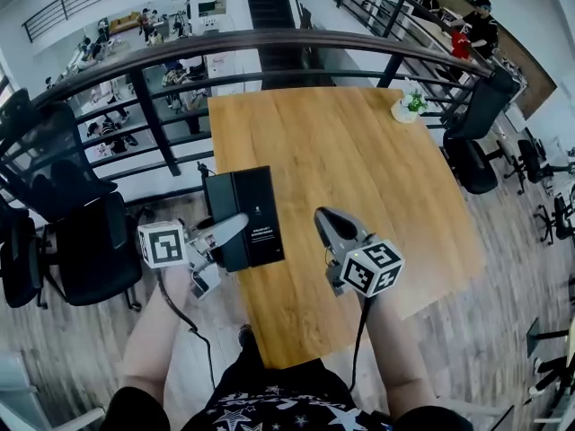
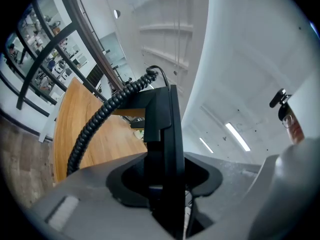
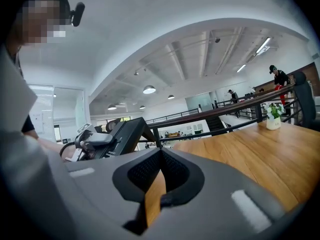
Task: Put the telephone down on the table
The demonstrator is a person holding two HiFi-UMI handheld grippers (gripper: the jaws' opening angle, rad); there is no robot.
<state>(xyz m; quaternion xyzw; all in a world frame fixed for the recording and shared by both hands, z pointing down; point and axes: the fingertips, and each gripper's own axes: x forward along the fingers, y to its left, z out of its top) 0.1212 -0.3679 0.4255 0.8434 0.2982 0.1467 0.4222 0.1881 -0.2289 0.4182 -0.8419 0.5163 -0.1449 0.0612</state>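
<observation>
The telephone [image 1: 252, 206] is a flat black unit hanging over the left edge of the wooden table [image 1: 359, 169]. My left gripper [image 1: 235, 232] is shut on its near side, reaching in from the left. In the left gripper view the telephone [image 2: 167, 144] stands edge-on between the jaws, and its coiled black cord [image 2: 95, 129] trails down to the left. My right gripper [image 1: 325, 219] hovers over the table to the right of the telephone, shut with nothing in it. The right gripper view shows the telephone [image 3: 125, 133] to its left, held by the left gripper [image 3: 95, 143].
A small white pot with a green plant [image 1: 409, 106] stands at the table's far right corner. A dark curved railing [image 1: 269, 41] runs behind the table. Black office chairs stand at the left [image 1: 81, 232] and at the right [image 1: 472, 151]. People stand far off at the back right.
</observation>
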